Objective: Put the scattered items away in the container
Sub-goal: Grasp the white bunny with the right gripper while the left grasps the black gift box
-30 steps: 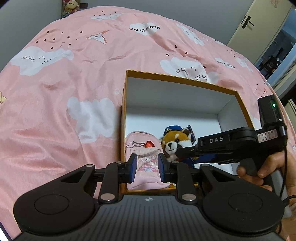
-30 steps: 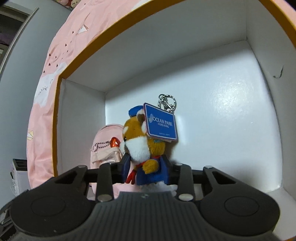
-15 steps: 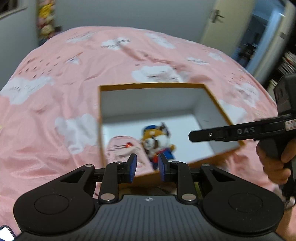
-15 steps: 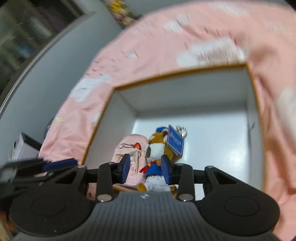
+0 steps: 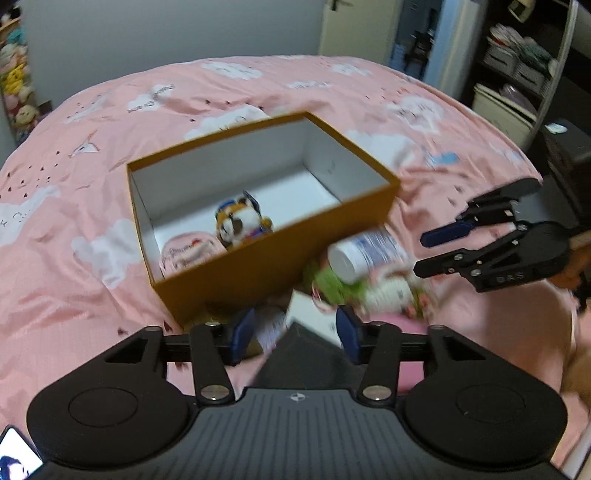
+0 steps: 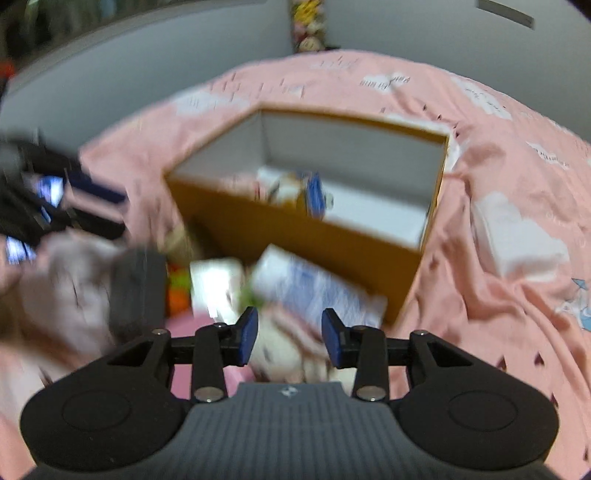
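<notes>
An orange box with a white inside [image 5: 280, 251] [image 6: 295, 236] stands on the pink bed. In it lie a red panda plush [image 5: 240, 223] and a small pink pouch [image 5: 188, 254]. Beside the box's near right corner lies a heap of loose items: a white bottle with a blue label [image 5: 365, 251] [image 6: 314, 291], a white and green plush [image 5: 384, 291], a white card [image 5: 314, 321] and a dark flat item [image 5: 295, 354]. My left gripper [image 5: 293, 334] is open above the heap. My right gripper [image 6: 290, 341] [image 5: 424, 254] is open and empty, right of the heap.
The pink cloud-print bedspread [image 5: 92, 206] spreads around the box. A white door [image 5: 354, 26] and shelves with storage boxes [image 5: 517, 70] lie beyond the bed on the right. A shelf of plush toys [image 5: 14, 92] stands far left. The right wrist view is blurred.
My right gripper let go of the panda plush, which now lies in the box, and drew back out to the right. Both grippers pulled back and opened wider over the heap.
</notes>
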Motion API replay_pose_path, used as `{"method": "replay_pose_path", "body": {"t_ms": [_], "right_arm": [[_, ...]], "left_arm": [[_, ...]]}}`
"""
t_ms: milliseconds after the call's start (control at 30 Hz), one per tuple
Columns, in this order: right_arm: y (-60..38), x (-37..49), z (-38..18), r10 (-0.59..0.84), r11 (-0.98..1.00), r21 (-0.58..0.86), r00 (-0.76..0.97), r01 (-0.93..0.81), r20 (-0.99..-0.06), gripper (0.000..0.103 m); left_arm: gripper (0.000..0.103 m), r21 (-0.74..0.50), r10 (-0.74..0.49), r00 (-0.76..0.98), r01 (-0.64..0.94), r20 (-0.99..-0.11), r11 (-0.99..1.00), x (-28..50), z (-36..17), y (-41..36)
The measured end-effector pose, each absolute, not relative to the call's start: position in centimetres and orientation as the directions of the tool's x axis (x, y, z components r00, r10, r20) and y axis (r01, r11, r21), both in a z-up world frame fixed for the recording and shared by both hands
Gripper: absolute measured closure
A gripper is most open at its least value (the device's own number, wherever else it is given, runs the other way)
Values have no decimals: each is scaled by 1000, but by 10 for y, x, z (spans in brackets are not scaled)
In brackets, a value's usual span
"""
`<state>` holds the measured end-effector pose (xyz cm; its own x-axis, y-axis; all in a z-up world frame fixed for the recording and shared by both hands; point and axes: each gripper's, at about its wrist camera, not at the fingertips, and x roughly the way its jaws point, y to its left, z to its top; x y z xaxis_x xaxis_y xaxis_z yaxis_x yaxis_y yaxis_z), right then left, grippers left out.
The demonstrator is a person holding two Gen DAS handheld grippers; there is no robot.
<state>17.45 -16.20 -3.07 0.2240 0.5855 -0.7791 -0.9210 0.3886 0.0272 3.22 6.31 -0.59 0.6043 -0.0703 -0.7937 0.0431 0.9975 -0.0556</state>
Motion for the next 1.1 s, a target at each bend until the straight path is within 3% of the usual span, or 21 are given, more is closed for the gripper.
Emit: {"method": "replay_pose_path", "body": {"t_ms": [133, 433, 533, 833, 967, 1100], "right_arm": [[-165, 157, -49, 513, 277, -115, 248, -954, -822, 56], [-156, 143, -80, 434, 44, -302, 291, -952, -853, 50], [-149, 139, -88, 436, -16, -334, 294, -942, -851, 44], [-135, 149, -107, 422, -30, -342, 298, -939, -856, 39], [-133, 151, -112, 422, -13, -350, 312, -937, -851, 41], [-136, 152, -107, 434, 14, -348, 319, -937, -843, 51]], "left_arm": [[37, 44, -25, 571, 108, -821, 993, 17, -18, 46], [36, 240, 79, 550, 227, -831, 944, 3, -45, 8], [36, 276, 97, 546, 254, -832, 927, 1, -53, 1], [35, 346, 156, 556, 254, -816, 903, 9, -76, -9], [34, 387, 200, 567, 230, -799, 893, 14, -85, -11], [33, 397, 218, 583, 198, -783, 896, 15, -85, -12]]}}
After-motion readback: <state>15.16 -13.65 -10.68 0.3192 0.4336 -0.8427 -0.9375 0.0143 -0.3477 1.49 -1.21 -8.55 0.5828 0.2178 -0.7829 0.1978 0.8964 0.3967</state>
